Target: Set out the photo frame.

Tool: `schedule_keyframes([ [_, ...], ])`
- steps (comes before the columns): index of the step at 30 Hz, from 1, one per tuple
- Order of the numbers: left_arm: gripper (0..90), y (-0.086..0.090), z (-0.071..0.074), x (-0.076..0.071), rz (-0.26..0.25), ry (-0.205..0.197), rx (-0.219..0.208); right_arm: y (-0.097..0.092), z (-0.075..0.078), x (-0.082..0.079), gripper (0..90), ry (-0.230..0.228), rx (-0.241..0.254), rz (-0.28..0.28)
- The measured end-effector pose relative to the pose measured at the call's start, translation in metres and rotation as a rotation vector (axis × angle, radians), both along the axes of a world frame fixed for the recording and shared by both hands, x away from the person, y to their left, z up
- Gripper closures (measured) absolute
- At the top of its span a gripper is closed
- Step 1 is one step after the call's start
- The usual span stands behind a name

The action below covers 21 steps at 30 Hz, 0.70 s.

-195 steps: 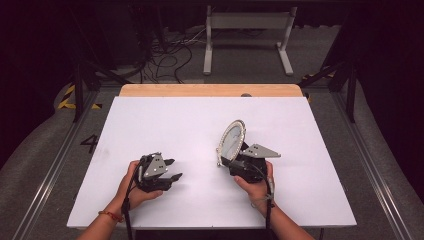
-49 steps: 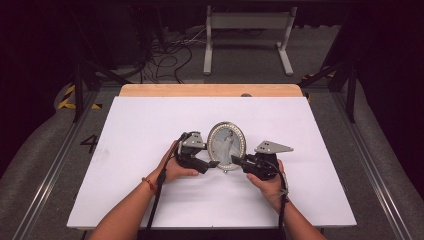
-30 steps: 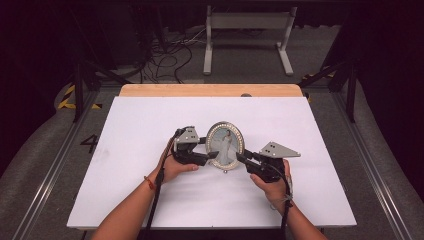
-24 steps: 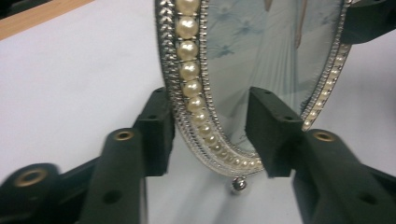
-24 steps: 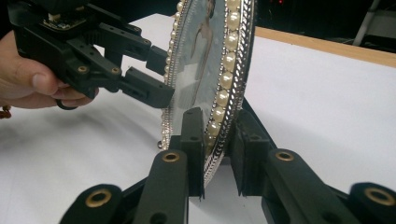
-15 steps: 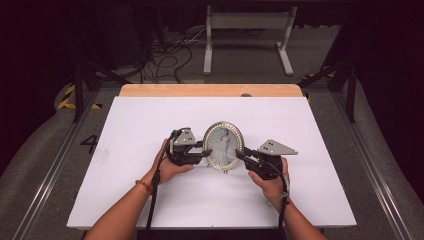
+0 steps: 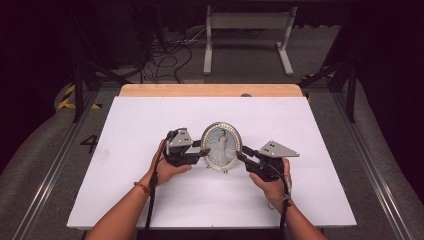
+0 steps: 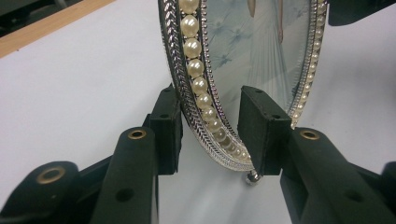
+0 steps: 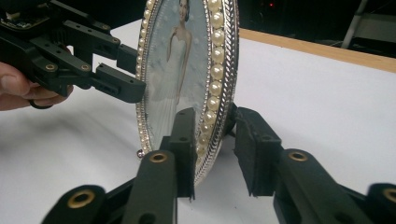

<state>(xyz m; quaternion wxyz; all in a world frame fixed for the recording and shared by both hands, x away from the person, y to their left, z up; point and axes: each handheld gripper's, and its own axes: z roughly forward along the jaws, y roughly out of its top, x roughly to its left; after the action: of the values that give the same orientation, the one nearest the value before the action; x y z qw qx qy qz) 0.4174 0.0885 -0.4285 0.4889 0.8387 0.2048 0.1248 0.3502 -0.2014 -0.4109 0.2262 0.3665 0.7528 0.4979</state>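
The oval pic frame (image 7: 221, 145) stands up on the white counter (image 7: 125, 150), near the middle, w/ one claw on each side. I think both hold it so it won't tip while it gets set on its little feet.

Left claw (image 7: 205, 151) is at the frame's left edge. In the left gripper view the pearl rim (image 8: 201, 88) sits between its two pads; the back pad (image 8: 168, 126) touches the rim, the front pad (image 8: 259, 128) sits just beside the glass. So it's pinching the frame, lightly.

Right claw (image 7: 240, 150) is at the right edge. In the right gripper view one pad (image 9: 184, 140) is on the rim, but the other pad (image 9: 254, 149) stands apart w/ a gap. Its jaws have just been opening, frame between them, so it's spread, not squeezing.

The high view shows the frame upright and both hands. It can't show those small gaps; the claw views do.
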Motion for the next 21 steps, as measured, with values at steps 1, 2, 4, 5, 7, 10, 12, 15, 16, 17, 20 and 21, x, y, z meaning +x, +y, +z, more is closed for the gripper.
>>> schedule_keyframes([
  [1, 61.4, -0.0001, 0.0000, 0.0001, 0.003, -0.002, 0.001, -0.0006, 0.0002, -0.0008, 74.1, -0.004, -0.001, -0.001],
  [2, 62.7, -0.0002, 0.0000, 0.0000, 0.007, -0.005, 0.002, -0.0008, 0.0002, -0.0012, 74.8, -0.006, -0.002, -0.003],
  [4, 64.9, 0.0001, -0.0002, 0.0001, 0.008, -0.007, 0.006, -0.0004, -0.0004, -0.0010, 77.8, -0.004, -0.004, -0.004],
  [5, 65.2, 0.0005, -0.0001, 0.0002, 0.008, -0.008, 0.009, -0.0002, -0.0007, -0.0007, 78.3, -0.005, -0.006, -0.003],
  [7, 65.5, 0.0008, 0.0000, 0.0002, 0.009, -0.006, 0.009, 0.0007, -0.0005, -0.0008, 78.5, -0.011, -0.003, -0.003],
  [10, 65.6, 0.0008, 0.0004, -0.0005, 0.008, -0.005, 0.013, 0.0016, -0.0004, -0.0006, 78.5, -0.017, -0.007, -0.006],
  [12, 65.7, 0.0010, 0.0006, -0.0009, 0.009, -0.004, 0.012, 0.0011, -0.0005, 0.0002, 78.4, -0.014, -0.006, -0.007],
  [15, 65.8, 0.0017, 0.0007, -0.0018, 0.007, 0.000, 0.012, 0.0013, -0.0006, 0.0016, 78.3, -0.011, -0.002, -0.013],
  [16, 65.8, 0.0019, 0.0007, -0.0025, 0.008, 0.001, 0.012, 0.0013, -0.0007, 0.0023, 78.2, -0.011, 0.000, -0.015],
  [17, 65.8, 0.0020, 0.0008, -0.0033, 0.007, 0.005, 0.010, 0.0015, -0.0007, 0.0032, 78.0, -0.010, 0.002, -0.018],
  [20, 65.8, 0.0024, 0.0015, -0.0051, 0.004, -0.001, 0.018, 0.0017, -0.0008, 0.0060, 77.2, -0.008, 0.010, -0.022],
  [21, 65.8, 0.0025, 0.0016, -0.0061, 0.004, -0.002, 0.020, 0.0021, -0.0011, 0.0070, 77.0, -0.006, 0.015, -0.027],
])
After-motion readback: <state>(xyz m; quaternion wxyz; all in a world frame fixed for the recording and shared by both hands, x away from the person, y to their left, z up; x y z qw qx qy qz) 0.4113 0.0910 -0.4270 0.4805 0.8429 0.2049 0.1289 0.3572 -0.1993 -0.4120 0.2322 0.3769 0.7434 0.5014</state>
